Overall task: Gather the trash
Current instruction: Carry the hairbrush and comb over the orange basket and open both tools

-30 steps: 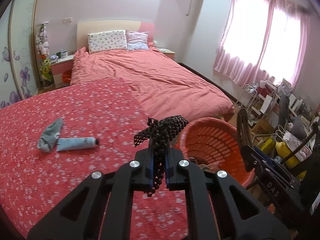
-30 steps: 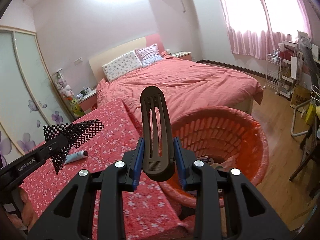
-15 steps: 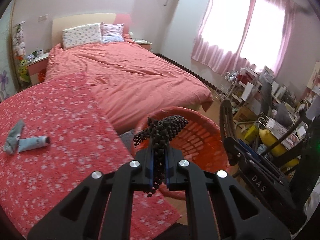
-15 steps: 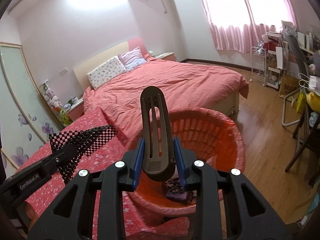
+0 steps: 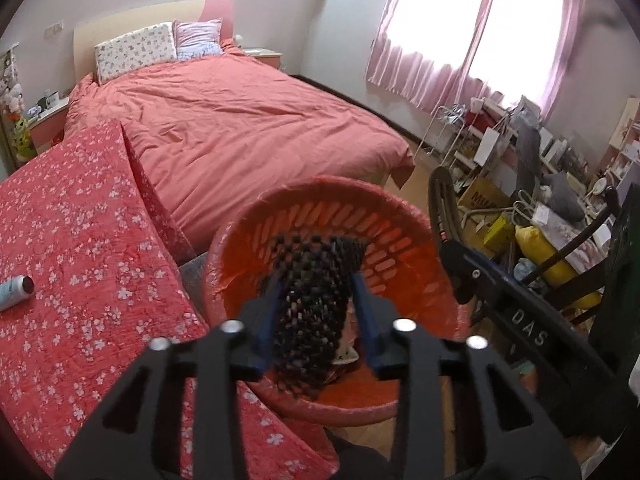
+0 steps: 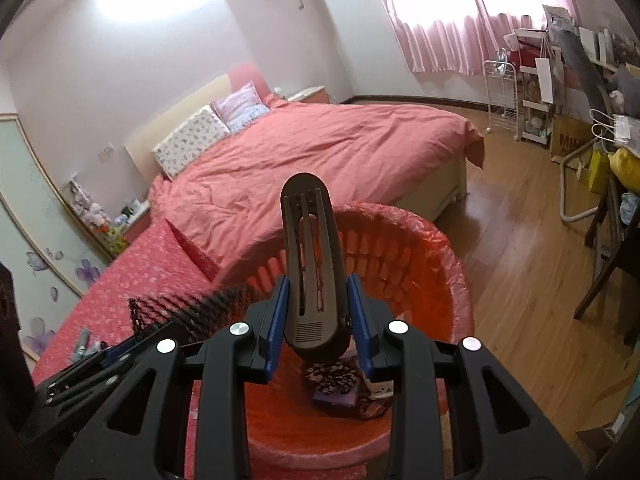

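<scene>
trash first: left wrist view. black mesh net (image 5: 310,304) sits between the blue pads of the left gripper (image 5: 316,312), right over the mouth of the orange basket (image 5: 248,240). the jaws have just been opening; there's a visible gap on each side of the net, so it reads as released, net loose and blurred, probably dropping in. held over the basket so it falls onto the trash already at the bottom. the red bag liner folded over the rim keeps the basket clean, i'd guess. to the right, the right gripper carries a dark hair clip (image 5: 440,200); white letters "das" on that gripper's arm. far left on the floral red quilt (image 5: 80,240) a tube (image 5: 14,288) lies uncollected, label not readable. cardboard box at far right has print starting "m", too small.

right wrist view. right gripper (image 6: 320,316) is clenched on the dark hair clip (image 6: 312,264), blue pads pressing both sides, clip sticking up and forward over the near side of the orange basket (image 6: 440,248). not let go yet; it looks lined up for its own drop. inside the basket a dark floral wrapper and a purple item, text unreadable. at left the black mesh net (image 6: 192,308) hangs from the left gripper's tip over the basket's left rim. brown box at far right shows "mi..." only.
</scene>
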`<state>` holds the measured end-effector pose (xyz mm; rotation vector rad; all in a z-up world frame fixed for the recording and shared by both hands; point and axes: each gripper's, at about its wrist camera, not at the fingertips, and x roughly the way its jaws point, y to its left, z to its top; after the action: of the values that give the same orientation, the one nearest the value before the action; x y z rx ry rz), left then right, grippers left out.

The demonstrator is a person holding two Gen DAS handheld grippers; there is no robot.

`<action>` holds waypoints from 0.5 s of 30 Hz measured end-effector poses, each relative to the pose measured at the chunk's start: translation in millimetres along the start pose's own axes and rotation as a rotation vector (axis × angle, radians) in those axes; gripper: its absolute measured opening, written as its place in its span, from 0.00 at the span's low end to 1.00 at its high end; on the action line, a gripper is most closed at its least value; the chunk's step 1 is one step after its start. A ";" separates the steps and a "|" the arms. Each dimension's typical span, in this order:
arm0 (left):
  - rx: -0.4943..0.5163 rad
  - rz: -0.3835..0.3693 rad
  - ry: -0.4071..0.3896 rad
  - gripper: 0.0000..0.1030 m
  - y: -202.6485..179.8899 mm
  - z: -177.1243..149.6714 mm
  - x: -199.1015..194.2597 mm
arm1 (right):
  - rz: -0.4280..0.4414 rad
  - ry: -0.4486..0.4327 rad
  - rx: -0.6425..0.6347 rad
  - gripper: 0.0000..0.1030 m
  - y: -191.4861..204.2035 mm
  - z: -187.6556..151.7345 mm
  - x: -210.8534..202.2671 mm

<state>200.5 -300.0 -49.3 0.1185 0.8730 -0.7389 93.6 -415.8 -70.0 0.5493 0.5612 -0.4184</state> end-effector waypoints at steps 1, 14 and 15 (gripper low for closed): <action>-0.001 0.008 0.004 0.39 2.0 -0.8 2.0 | -0.014 0.006 -0.009 0.35 0.1 -1.2 3.3; -0.046 0.131 0.006 0.50 47.8 -9.1 -7.7 | -0.045 0.028 -0.044 0.46 6.3 -4.5 2.8; -0.048 0.141 0.003 0.50 52.1 -10.4 -10.5 | -0.043 0.029 -0.048 0.46 8.3 -4.7 2.4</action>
<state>222.2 -251.3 -58.6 0.1377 0.8756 -0.5856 97.9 -407.1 -71.7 0.4984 0.6106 -0.4374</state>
